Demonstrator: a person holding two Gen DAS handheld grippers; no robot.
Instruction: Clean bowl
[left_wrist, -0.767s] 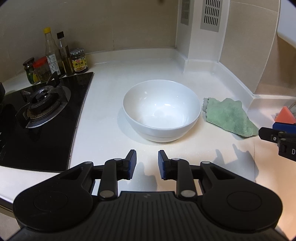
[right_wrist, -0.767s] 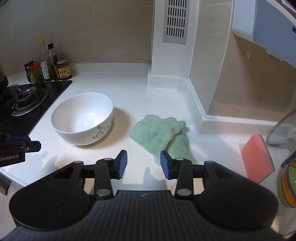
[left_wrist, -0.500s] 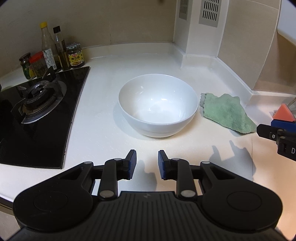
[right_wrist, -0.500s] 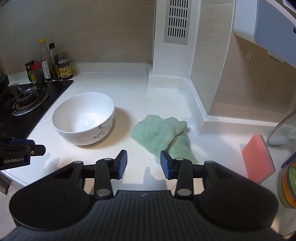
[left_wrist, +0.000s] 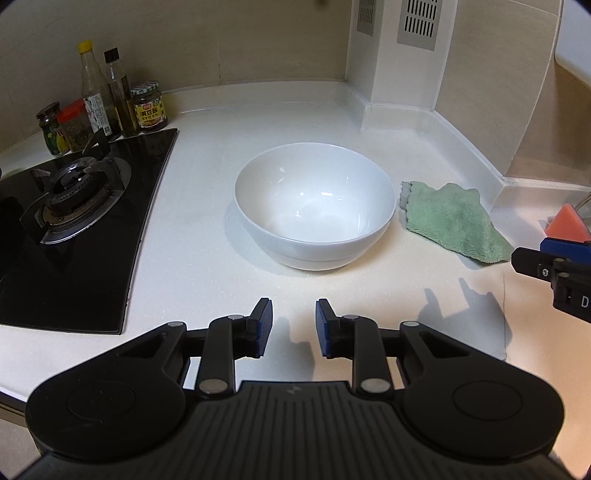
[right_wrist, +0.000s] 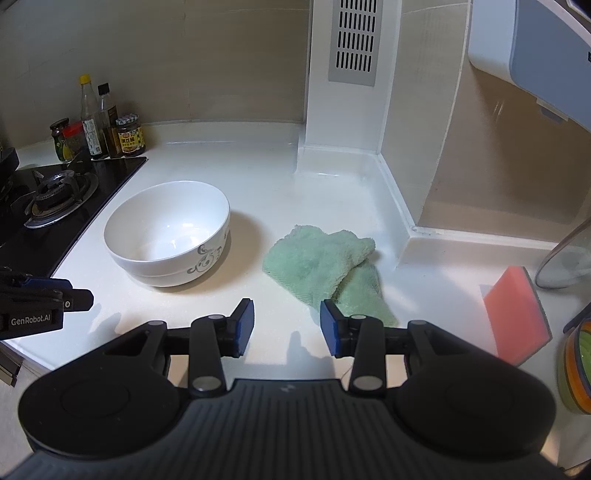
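Both grippers, left and right, hover with jaws apart, empty. Beyond them the bowl sits upright mid-surface, the cloth beside it. Unsteadied, the slick bowl could skid toward the stove when wiped.

A white bowl stands upright on the pale counter, its inside smooth and glossy. From the right wrist view its outer wall carries a grey scroll pattern on the side facing right. It rests on a low foot ring. To its right, just beside it with a narrow gap, lies a green cloth, rumpled and partly folded over itself, flat on the counter with its near corner reaching toward the front edge.
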